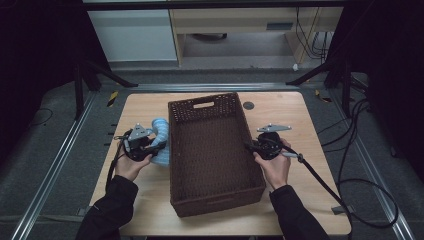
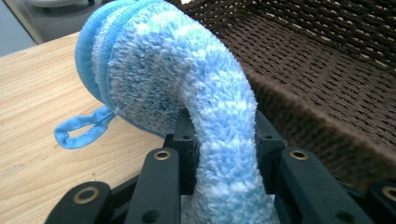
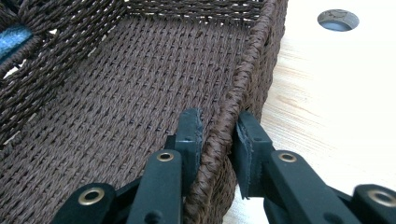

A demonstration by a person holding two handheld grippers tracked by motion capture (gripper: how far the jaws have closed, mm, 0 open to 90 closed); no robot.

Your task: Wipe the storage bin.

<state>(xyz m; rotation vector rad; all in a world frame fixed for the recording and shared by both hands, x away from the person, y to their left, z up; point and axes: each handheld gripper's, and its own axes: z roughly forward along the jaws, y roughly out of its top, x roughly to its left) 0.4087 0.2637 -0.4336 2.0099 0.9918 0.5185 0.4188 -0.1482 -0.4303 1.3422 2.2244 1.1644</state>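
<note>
A fluffy light blue cloth with a darker blue edge and hanging loop is bunched just left of a dark brown woven basket. My left gripper is shut on a fold of that cloth, and the pads pinch it close beside the basket's left wall. On the other side, my right gripper is shut on the basket's right rim, one jaw inside and one outside. The basket's woven floor lies bare.
The basket stands mid-table on a light wooden top. A round cable hole sits behind its far right corner. Black cables trail off the right side. Bare wood lies left and right of the basket.
</note>
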